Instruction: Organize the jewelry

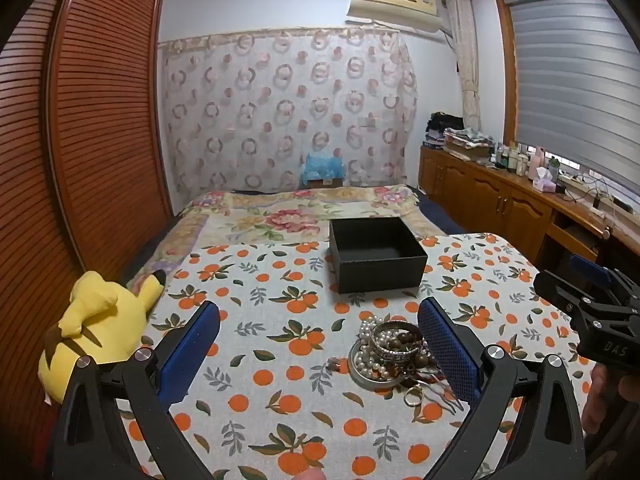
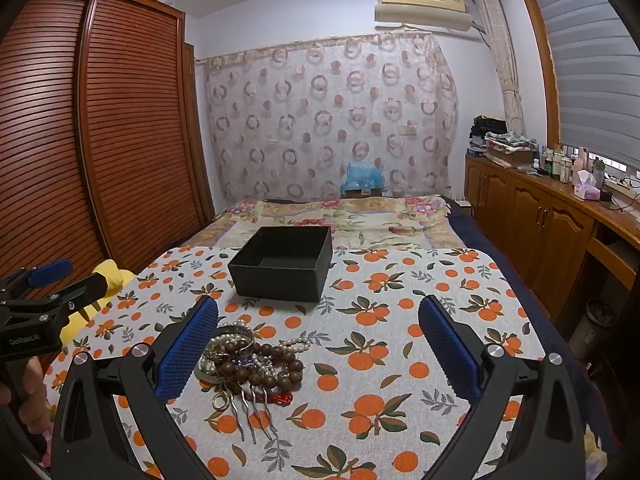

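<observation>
Holding both grippers spread wide above the orange-print tablecloth (image 2: pixel 400 320), I see the jewelry pile (image 2: pixel 248 360) beside my right gripper's (image 2: pixel 318 344) left finger, my left gripper (image 1: pixel 318 344) nearby, the black box (image 2: pixel 282 264) open beyond.

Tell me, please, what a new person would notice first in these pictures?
First the jewelry pile, a tangle of pearls, wooden beads and bangles on the orange-print tablecloth, near the front edge. Behind it stands an open, empty black box. Both the left gripper and the right gripper are open, holding nothing.
</observation>
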